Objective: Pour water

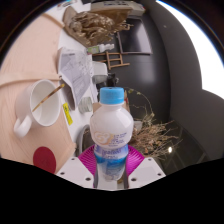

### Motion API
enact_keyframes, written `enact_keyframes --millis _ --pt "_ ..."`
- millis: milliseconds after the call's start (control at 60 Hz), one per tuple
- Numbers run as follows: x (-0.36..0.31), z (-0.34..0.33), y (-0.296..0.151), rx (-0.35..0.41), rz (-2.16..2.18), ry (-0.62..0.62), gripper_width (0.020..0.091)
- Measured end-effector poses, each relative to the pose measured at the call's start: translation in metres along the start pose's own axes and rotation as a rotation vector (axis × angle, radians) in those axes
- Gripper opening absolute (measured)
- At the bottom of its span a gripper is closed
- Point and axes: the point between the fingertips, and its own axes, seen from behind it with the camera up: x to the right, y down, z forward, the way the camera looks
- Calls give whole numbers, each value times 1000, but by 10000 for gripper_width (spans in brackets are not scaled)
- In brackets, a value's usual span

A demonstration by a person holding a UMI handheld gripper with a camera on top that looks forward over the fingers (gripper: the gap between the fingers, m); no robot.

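Observation:
A clear plastic water bottle [111, 130] with a light blue cap and blue label stands upright between my fingers. My gripper [111, 160] is shut on the bottle, its magenta pads [87, 158] pressing the label from both sides. To the left of the bottle, a white mug [42, 102] with a handle rests on the pale tabletop [35, 50], its mouth tilted toward me and showing a beige inside.
A folded paper or packet [75, 72] lies beyond the mug. Dried grass decoration [100, 25] sits farther back and another clump [152, 132] lies right of the bottle. A dark rounded object [165, 70] fills the right side. A red round item [42, 158] lies near the left finger.

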Motion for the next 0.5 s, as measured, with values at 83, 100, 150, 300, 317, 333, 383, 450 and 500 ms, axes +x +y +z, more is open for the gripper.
enact_keyframes --millis 83,100,150,300,317,333,383,450,500 --pt "7 -4 8 -41 312 -60 336" --pt "8 -5 9 -47 374 -75 335" --pt "7 -9 10 -62 566 -125 337" --pt "-33 -17 16 -123 1026 -294 339" --pt "-39 -17 17 -130 1064 -312 339" --pt "-44 -17 18 -135 1096 -329 338" --pt "-58 -16 23 -147 1171 -363 338" --pt "-78 -18 21 -140 1231 -392 339" --pt "-89 -18 21 -124 1250 -412 339"
